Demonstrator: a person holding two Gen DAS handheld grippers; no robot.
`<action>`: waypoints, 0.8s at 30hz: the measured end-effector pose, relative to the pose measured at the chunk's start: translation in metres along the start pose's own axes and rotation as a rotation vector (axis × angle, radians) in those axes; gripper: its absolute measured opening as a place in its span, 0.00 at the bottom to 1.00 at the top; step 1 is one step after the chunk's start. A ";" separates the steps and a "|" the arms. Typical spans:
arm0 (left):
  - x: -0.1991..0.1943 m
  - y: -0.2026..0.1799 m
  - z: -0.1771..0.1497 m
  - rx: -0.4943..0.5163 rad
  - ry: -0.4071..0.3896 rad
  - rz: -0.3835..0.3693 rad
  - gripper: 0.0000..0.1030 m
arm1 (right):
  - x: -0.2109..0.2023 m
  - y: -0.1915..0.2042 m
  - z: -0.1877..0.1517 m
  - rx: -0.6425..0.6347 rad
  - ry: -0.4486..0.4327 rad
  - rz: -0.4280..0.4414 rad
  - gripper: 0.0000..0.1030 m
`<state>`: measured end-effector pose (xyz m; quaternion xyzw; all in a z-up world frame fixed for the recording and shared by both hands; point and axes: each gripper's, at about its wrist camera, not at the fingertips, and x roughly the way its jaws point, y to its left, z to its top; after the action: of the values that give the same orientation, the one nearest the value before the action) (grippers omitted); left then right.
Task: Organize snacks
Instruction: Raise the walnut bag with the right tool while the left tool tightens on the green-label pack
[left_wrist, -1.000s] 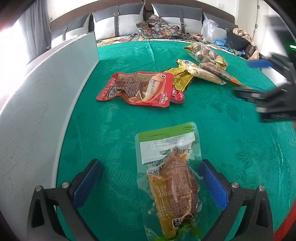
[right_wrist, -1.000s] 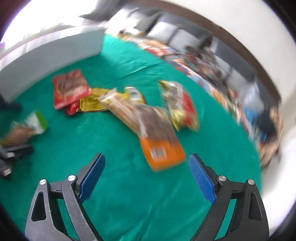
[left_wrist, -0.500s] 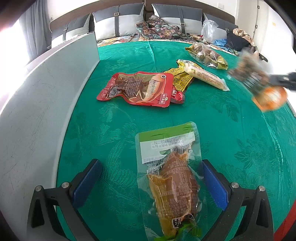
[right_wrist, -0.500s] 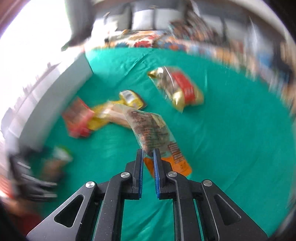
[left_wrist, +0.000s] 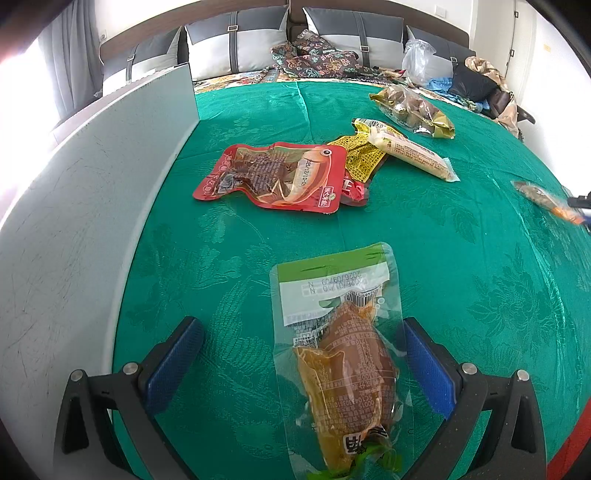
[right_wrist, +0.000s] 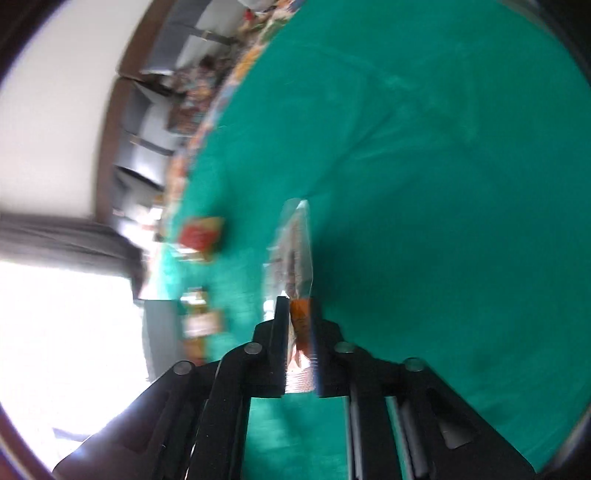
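You're looking at a clear green-topped pouch (left_wrist: 340, 350) lying flat near you, red (left_wrist: 275, 177), yellow (left_wrist: 360, 157), cream (left_wrist: 410, 153) and gold (left_wrist: 412, 109) packs lying farther off, an orange-ended packet (right_wrist: 297, 266) hanging edge-on.

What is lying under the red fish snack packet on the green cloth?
Under the red fish snack packet, at its right edge, a smaller red wrapper sticks out, and beside it lies a yellow packet. How far they reach beneath is covered.

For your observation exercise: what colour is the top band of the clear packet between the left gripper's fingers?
Green, above a white label, on the clear packet; clearest in the left wrist view.
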<state>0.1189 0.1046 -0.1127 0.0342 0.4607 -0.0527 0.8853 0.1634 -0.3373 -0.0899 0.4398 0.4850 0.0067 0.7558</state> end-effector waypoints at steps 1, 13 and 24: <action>0.000 0.000 0.000 0.000 0.000 0.000 1.00 | -0.002 -0.003 -0.001 -0.034 -0.020 -0.079 0.38; 0.000 0.000 0.000 -0.001 -0.001 0.000 1.00 | 0.042 0.058 0.010 -0.398 0.066 -0.323 0.79; 0.000 0.000 0.000 -0.001 -0.001 -0.001 1.00 | 0.120 0.089 -0.020 -0.695 0.105 -0.517 0.97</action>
<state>0.1187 0.1047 -0.1132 0.0337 0.4601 -0.0528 0.8856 0.2495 -0.2168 -0.1201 0.0227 0.5860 0.0024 0.8100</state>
